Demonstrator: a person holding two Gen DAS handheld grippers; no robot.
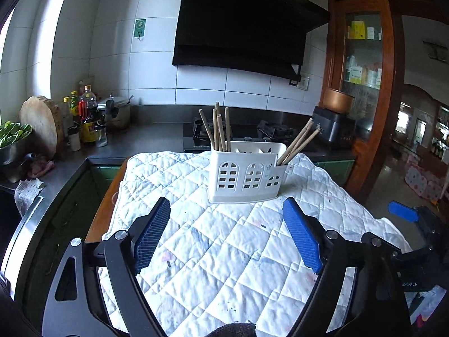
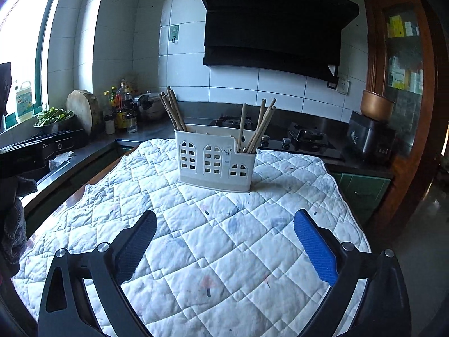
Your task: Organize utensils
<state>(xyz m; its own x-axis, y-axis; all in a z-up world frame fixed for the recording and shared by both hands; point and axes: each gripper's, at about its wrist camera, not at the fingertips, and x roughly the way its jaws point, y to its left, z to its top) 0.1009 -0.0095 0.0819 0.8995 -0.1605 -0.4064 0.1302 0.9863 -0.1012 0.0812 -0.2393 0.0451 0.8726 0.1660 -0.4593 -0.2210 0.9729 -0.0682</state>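
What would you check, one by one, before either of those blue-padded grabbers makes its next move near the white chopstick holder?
1. Left gripper empty, jaws apart: ok.
2. Right gripper empty, jaws apart: ok.
3. White holder standing upright on the quilted cloth: ok.
4. Chopsticks inside the holder: ok, one bunch in the left end, another in the right end.
5. Loose chopsticks left lying on the cloth: none visible, ok.
6. Middle compartment contents: cannot tell, its inside is mostly hidden.
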